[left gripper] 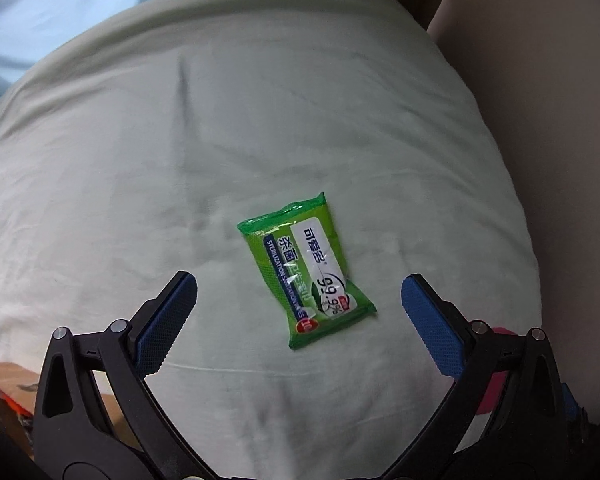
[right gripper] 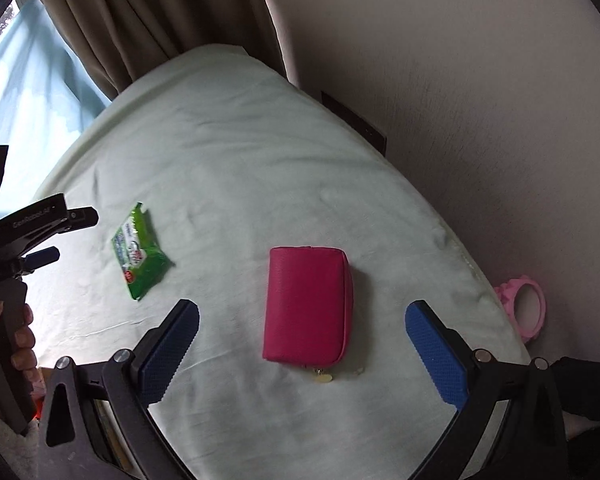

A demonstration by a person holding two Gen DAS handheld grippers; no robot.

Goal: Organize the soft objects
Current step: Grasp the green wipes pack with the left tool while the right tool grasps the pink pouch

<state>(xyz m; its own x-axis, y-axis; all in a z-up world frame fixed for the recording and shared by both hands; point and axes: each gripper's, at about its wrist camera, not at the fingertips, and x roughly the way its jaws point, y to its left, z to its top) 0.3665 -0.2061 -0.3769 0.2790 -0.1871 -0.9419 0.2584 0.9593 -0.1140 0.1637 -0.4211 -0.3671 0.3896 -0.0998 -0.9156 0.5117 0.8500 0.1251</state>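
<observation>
Hovering over the pale green bed sheet (left gripper: pixel 260 120), both tongs spread wide and gripping nothing. Left tongs (left gripper: pixel 299 286) hanging above the green wet-wipe pack (left gripper: pixel 306 270), which is lying flat between the blue pads, nearer the right pad, touching neither. Right tongs (right gripper: pixel 302 314) framing the pink zip pouch (right gripper: pixel 308 306) the same way, pouch lying flat on the sheet, its zip pull at 6 o'clock, pads standing apart from it on both sides. In the right wrist view, wipe pack sitting at 10 o'clock from the pouch, well apart, with the left tongs showing at the 9 o'clock edge.

Judging by this: approach step, pre-grasp on both items, nothing lifted yet. Next move probably calling for lowering each pair until the pads are bracketing the item's sides, then squeezing gently; wipe pack being thin, slippery film, likely needing a low pinch into the soft bedding.

Containers: no tray, basket or box showing on the bed. Pouch zipped shut, contents hidden. Pink ring-shaped object (right gripper: pixel 526 306) lying off the bed at 3 o'clock, purpose unclear.
</observation>
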